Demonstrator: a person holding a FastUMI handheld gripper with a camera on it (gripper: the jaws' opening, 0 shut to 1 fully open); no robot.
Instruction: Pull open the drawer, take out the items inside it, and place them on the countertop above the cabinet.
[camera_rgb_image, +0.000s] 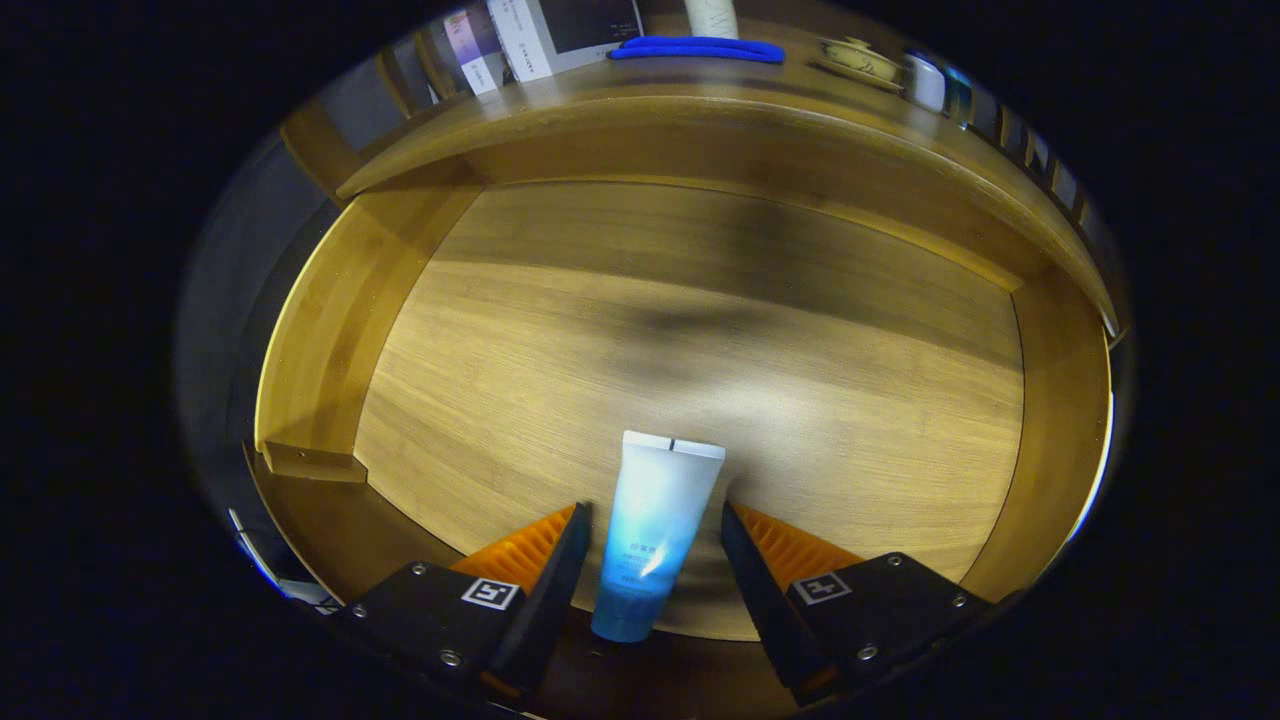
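Open drawer (330, 330), wooden floor bare save one tube (655, 530) near its front. Gripper (655, 545) lowered over tube, fingers apart either side, gaps visible, apparently poised to clamp. Countertop (700, 95) beyond drawer, carrying blue strip (700, 48), lidded cup (858, 58).

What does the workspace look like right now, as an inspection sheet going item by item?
Surface: wooden countertop above the open drawer.
Job's things: white-and-blue tube lying on the drawer floor, between the fingers.
Clutter: blue flat item, lidded cup, books on the countertop.
Grippers: gripper open, fingers either side of the tube, gaps visible.
Cables: nothing seen.
Surroundings: dark booth.
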